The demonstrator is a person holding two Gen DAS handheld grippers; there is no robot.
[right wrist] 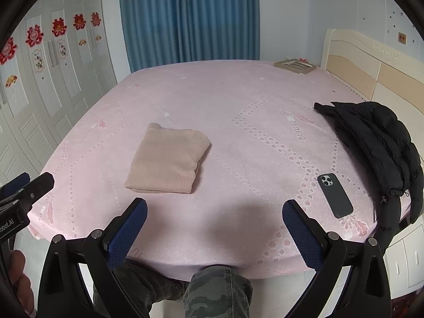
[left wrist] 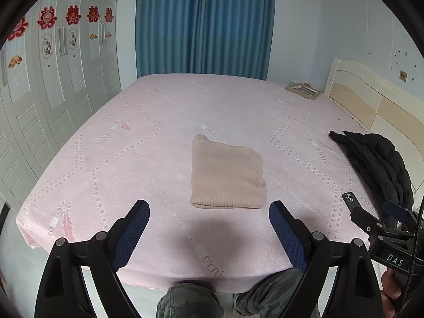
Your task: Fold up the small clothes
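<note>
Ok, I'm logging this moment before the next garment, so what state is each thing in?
Beige sweater: folded into a neat rectangle, lying flat on the bed.
Black jacket: crumpled, unfolded, at the bed's edge.
Phone: face down on the bed.
Curtains: drawn shut.
Left gripper: fingers wide open, holding nothing.
Right gripper: fingers wide open, holding nothing.

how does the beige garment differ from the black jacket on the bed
The beige garment is folded into a neat flat rectangle; the black jacket lies crumpled and puffy. The garment sits mid-bed; the jacket hangs over the bed's right edge by the headboard. Both rest on the pink sheet, untouched.
</note>
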